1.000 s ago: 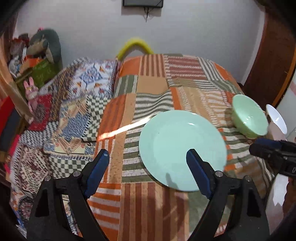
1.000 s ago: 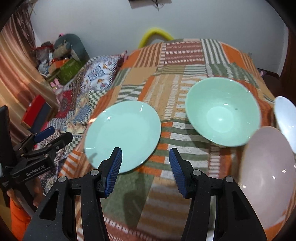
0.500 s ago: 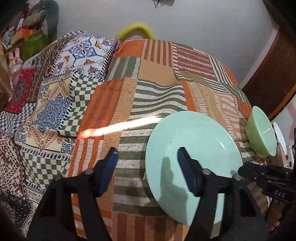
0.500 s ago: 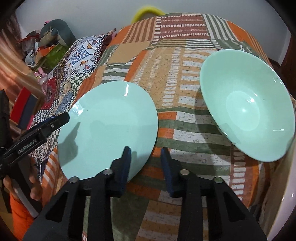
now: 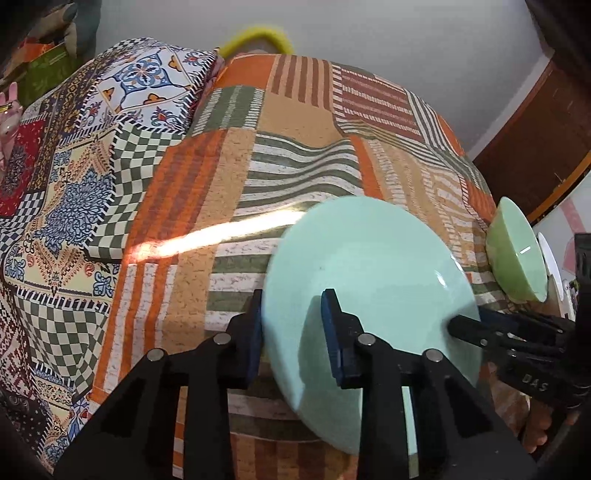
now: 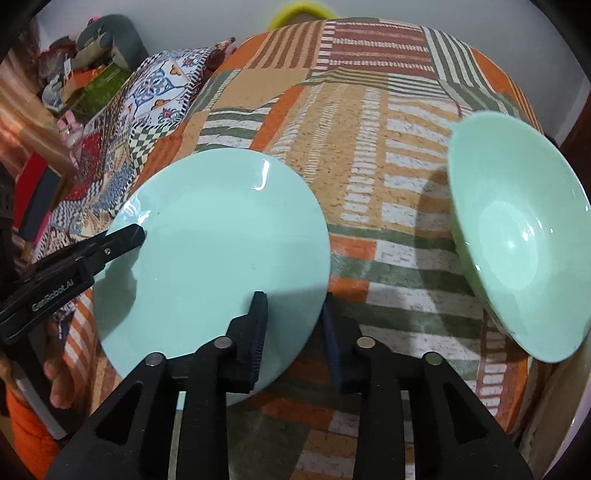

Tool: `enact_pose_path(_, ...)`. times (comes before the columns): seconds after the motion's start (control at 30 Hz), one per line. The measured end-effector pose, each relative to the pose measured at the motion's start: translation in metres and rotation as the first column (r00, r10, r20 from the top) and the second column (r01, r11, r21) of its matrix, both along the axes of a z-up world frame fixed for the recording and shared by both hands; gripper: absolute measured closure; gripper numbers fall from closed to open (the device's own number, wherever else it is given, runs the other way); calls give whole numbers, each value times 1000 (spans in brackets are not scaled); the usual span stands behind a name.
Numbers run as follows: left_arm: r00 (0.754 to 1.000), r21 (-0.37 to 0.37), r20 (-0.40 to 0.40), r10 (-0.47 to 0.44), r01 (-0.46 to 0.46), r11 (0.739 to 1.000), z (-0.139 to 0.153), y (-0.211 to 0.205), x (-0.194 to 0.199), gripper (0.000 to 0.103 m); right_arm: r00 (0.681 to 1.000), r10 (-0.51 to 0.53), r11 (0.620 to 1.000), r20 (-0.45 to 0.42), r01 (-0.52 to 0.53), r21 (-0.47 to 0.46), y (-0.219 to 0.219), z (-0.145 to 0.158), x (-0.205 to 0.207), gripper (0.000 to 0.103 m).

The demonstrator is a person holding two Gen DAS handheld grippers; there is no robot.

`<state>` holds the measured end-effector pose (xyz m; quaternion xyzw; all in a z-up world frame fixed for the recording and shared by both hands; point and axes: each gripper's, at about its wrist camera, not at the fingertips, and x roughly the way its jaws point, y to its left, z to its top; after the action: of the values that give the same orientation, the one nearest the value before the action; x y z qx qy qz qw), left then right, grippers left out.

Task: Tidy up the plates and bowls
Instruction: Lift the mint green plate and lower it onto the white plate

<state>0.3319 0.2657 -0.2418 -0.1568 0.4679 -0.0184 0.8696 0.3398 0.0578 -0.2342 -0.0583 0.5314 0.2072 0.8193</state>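
A pale mint plate (image 5: 373, 266) (image 6: 210, 251) lies on the patchwork-covered table (image 5: 229, 177). My left gripper (image 5: 295, 332) straddles the plate's left rim, one finger under it and one over it, jaws narrowed with a gap still showing. My right gripper (image 6: 293, 328) straddles the plate's right rim the same way; it also shows in the left wrist view (image 5: 491, 332). A green bowl (image 6: 517, 236) (image 5: 517, 254) stands to the right of the plate.
A white dish (image 5: 550, 262) sits behind the green bowl at the table's right edge. A patterned quilt (image 5: 74, 177) covers the bed to the left. A yellow curved object (image 5: 258, 35) sits at the table's far end.
Both grippers moved in and down onto the plate from opposite sides. Their jaws narrowed around its rim. The plate now looks tilted up slightly.
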Motion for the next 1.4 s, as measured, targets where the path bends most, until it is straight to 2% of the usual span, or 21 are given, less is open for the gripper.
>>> enact_pose_path(0.27,1000,-8,-19,7,-7,1000,4,4,-20,73,998,-6,995,-69,13,102,-9,3,-6,79)
enact_pose_path(0.53,999,30,9,35,-35,999,16,1,-46,73,999,24,993,-41,-19,117,-6,12,-27,80)
enact_pose_path(0.83,999,54,36,2,-4,999,33,-26,-76,73,1000,-2,987,-31,7,162,-29,22,-49,80)
enact_pose_path(1.4,991,70,132,-39,30,997,100,-93,-152,73,993,-25,974,119,-3,228,-91,74,-120,80)
